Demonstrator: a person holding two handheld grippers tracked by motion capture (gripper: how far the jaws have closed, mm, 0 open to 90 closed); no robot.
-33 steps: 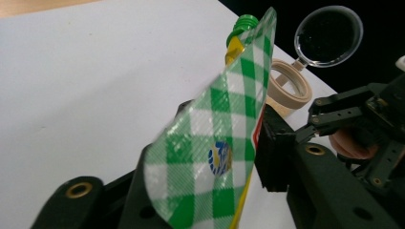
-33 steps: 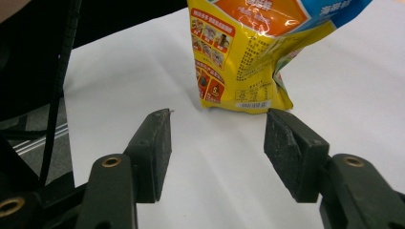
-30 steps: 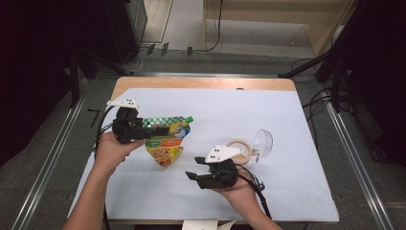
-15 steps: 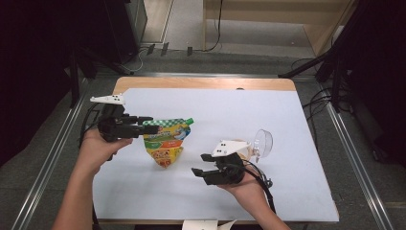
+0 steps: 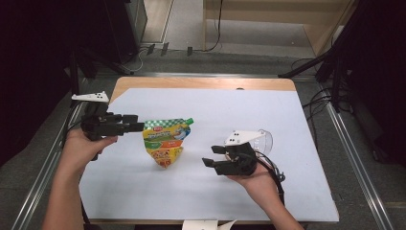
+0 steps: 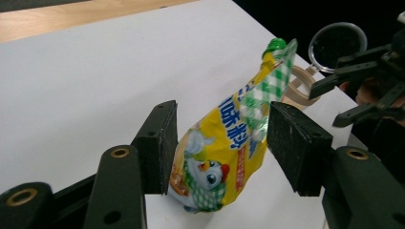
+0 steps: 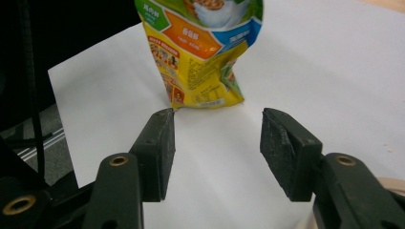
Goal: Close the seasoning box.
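- My left gripper [image 5: 135,123] is at the left edge of the white sheet [image 5: 206,196], pointing level toward the pouch [image 5: 166,142].
- Its jaws have just been opening; they stand apart and released, with nothing pressed between the pads.
- In the left gripper view the pouch [image 6: 224,143] shows in the gap between my jaws but lies beyond them on the sheet, its green cap [image 6: 275,44] pointing away and its chicken picture toward me. Whether my left pad brushes its edge there I cannot tell.
- From above, the pouch lies flat between my two grippers, cap end up and to the right, narrow bottom end toward the near edge; my left jaw tips are just beside its upper left corner.
- My right gripper [image 5: 210,155] is held in my right hand [image 5: 253,179], right of the pouch and apart from it, pointing left toward it.
- Its jaws have just been closing a little, yet they stand apart and empty.
- In the right gripper view the pouch [image 7: 200,52] lies ahead of the jaws, past their tips, with bare sheet in the gap.
- Behind my right gripper lies a clear cup [image 5: 263,139] on its side, and in the left gripper view a tape roll [image 6: 298,86] shows beside it.
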